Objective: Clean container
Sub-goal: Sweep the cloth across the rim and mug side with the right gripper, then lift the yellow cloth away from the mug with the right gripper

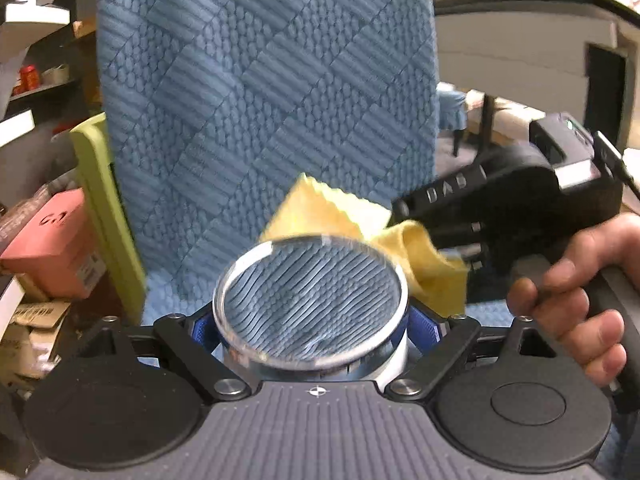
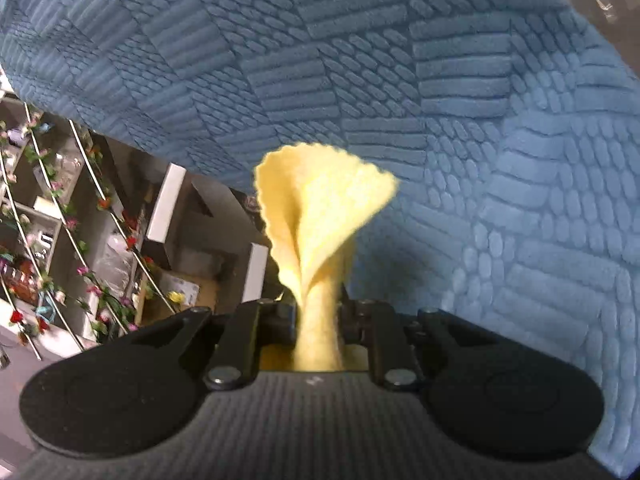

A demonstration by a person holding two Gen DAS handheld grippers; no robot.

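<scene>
**Cloth sits just behind the jar's open mouth**

From the left wrist, we see our left gripper [image 1: 312,320] spread wide and clamped on the clear container [image 1: 310,304], blue pads pressing its sides. The container lies along our fingers with its round mouth tipped up and away from us, so its long axis runs forward from the camera. Just past the far right of its rim hangs the yellow cloth [image 1: 340,212], carried by the right gripper [image 1: 448,252], which comes in from the right with a hand [image 1: 580,300] around its handle. Whether cloth and rim touch we cannot tell. The blue textured tablecloth [image 1: 264,80] fills the background.

From the right wrist, we see the right gripper [image 2: 320,312] nearly closed, pinching the yellow cloth [image 2: 320,216], which fans out ahead of the fingers. The container is not visible here; only the blue tablecloth [image 2: 480,140] lies beyond.

We judge the coming move must bring the cloth back and down into the mouth; the right hand does the travelling.
</scene>
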